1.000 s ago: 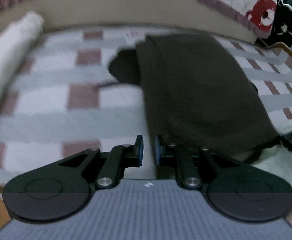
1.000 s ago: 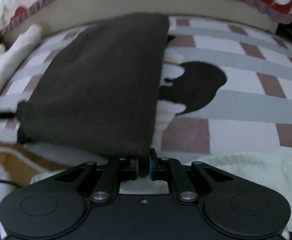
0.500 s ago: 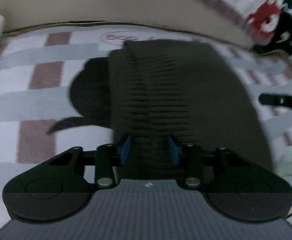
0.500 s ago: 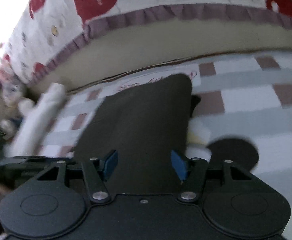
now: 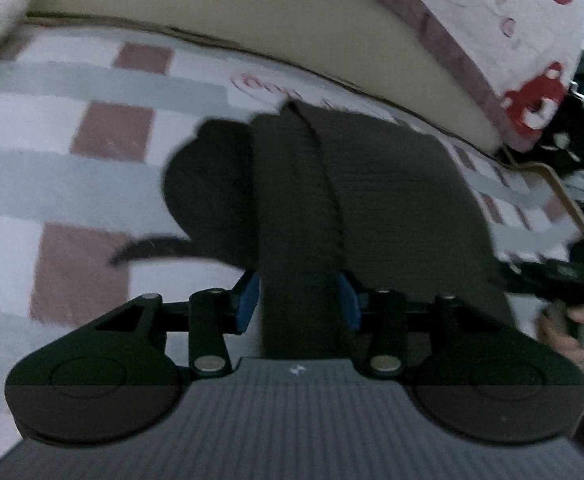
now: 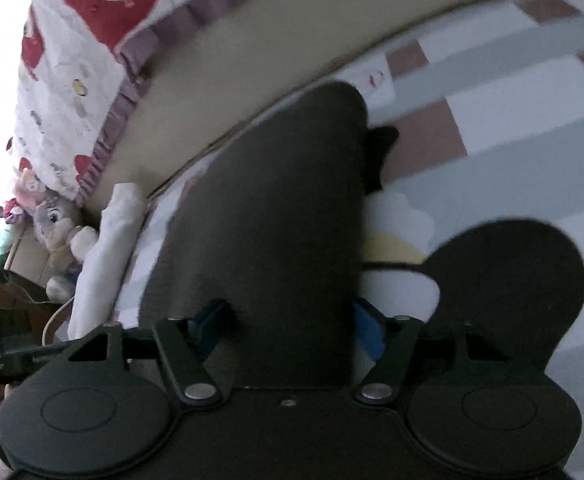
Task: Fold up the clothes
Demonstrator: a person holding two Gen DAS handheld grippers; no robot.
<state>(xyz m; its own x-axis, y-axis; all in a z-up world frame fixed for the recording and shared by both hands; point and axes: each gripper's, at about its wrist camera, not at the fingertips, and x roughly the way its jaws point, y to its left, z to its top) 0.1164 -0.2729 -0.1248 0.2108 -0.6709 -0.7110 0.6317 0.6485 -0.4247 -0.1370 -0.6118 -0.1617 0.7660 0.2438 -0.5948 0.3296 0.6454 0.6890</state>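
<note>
1. So, both grippers were pinched shut a second ago; now the left gripper (image 5: 298,300) and right gripper (image 6: 288,324) are opening, blue pads clear of the cloth between them.
2. Dark garment (image 5: 352,200) lies folded lengthwise on the checked blanket (image 5: 92,140).
3. Looks released, so another fold comes next.

The left tongs (image 5: 298,300) are opening, blue pads either side of a folded dark garment (image 5: 372,200) lying on the checked bedspread (image 5: 92,148); a hand (image 5: 572,336) shows at the right edge.
</note>
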